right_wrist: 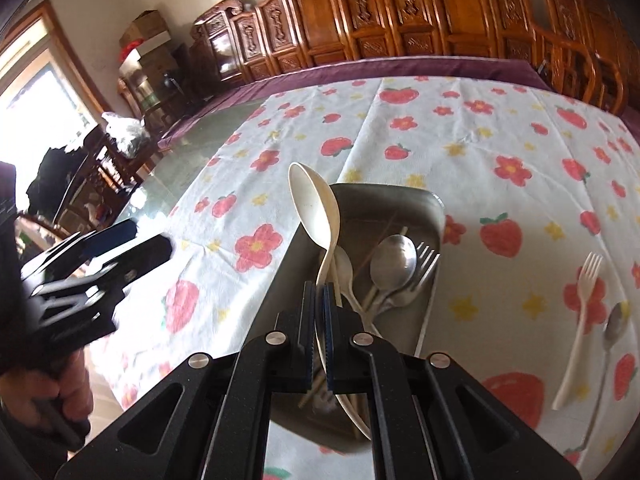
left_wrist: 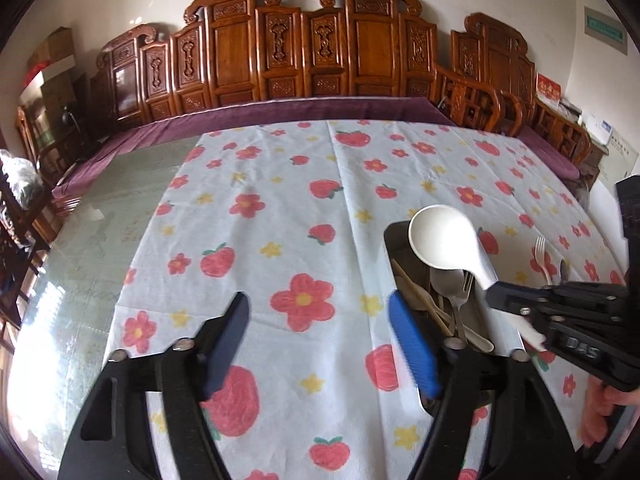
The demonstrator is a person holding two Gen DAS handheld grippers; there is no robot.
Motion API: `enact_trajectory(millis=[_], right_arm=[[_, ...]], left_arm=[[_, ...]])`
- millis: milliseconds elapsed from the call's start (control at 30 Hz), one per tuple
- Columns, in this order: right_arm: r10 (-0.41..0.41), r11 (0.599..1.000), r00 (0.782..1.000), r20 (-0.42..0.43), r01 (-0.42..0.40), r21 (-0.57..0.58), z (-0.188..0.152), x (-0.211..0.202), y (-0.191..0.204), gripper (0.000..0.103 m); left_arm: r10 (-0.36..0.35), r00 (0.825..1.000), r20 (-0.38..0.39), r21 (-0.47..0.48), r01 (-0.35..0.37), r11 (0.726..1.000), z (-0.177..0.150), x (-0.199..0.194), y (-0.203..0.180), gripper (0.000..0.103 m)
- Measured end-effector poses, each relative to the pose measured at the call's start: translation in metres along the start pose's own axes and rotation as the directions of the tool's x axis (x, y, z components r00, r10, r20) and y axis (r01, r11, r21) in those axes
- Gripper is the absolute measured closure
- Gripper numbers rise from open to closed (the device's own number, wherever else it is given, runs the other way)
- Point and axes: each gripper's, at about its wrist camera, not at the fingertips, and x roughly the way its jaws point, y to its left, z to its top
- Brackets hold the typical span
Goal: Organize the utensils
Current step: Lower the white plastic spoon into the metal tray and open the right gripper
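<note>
One floral tablecloth (left_wrist: 304, 208) before carved wooden chairs (left_wrist: 304, 52)

Left gripper (right_wrist: 132, 248) motion-blurred in right wrist view. Ladle (right_wrist: 320, 216) handle end hidden behind right gripper (right_wrist: 319, 300) fingers. Tray (right_wrist: 400, 196) near edge covered by both grippers. Metal spoon (right_wrist: 614, 328) blurred; its handle is lost toward the frame edge.
</note>
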Motion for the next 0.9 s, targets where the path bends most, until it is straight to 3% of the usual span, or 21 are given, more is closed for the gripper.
enact_trajectory(millis=[167, 333, 500, 900], right_arm=[[0.026, 0.998, 0.999, -0.037, -0.024, 0.066, 0.001, 0.024, 0.005, 0.098], [-0.027, 0.994, 0.999, -0.039, 0.031, 0.104, -0.005, 0.036, 0.003, 0.098], [-0.030, 0.987, 0.997, -0.068, 0.040, 0.153, -0.010, 0.047, -0.011, 0.098], [-0.027, 0.999, 0.999, 0.033, 0.026, 0.030, -0.012, 0.010, -0.011, 0.093]], left_arm=[[0.015, 1.000, 0.007, -0.015, -0.015, 1.000, 0.000, -0.006, 0.011, 0.029], [0.013, 1.000, 0.012, -0.022, -0.013, 1.000, -0.003, -0.008, 0.018, 0.029], [0.012, 1.000, 0.015, -0.018, -0.012, 1.000, -0.004, -0.009, 0.017, 0.029], [0.006, 1.000, 0.009, -0.011, -0.006, 1.000, -0.006, -0.012, 0.004, 0.029]])
